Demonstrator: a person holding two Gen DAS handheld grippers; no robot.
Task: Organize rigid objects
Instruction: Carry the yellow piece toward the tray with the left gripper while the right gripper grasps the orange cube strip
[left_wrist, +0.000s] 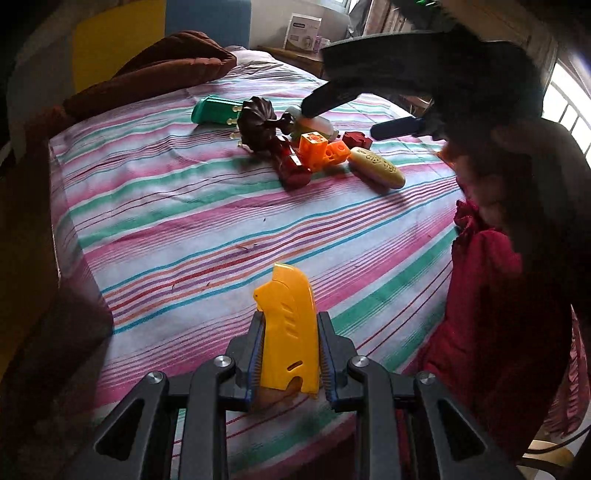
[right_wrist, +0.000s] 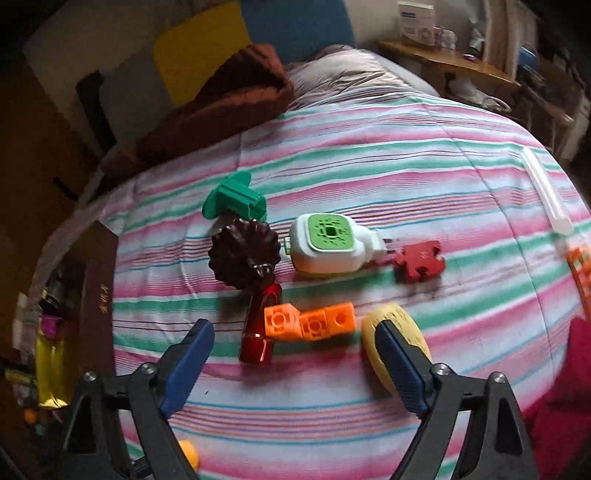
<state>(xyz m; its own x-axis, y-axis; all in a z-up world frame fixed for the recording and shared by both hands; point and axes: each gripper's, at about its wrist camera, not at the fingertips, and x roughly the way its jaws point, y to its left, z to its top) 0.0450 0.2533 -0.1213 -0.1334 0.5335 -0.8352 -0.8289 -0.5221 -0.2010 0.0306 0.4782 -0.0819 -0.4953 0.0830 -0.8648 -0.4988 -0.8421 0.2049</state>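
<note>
Yellow plastic piece (left_wrist: 288, 332) clamped upright in left gripper (left_wrist: 290, 354), jaws tight on its sides, above the near bedspread. Right gripper (right_wrist: 295, 365) wide open, nothing held, hanging over the pile. Orange blocks (right_wrist: 310, 322) lie straight ahead between its fingers, long axis crosswise, spanning the gap; right hand clearly nearer. Beyond: white-green device (right_wrist: 328, 245), red puzzle piece (right_wrist: 419, 260), green part (right_wrist: 234, 199). Striped bedspread (right_wrist: 406, 177), soft; brown blanket (right_wrist: 229, 103), shelf (right_wrist: 447, 59) behind.
</note>
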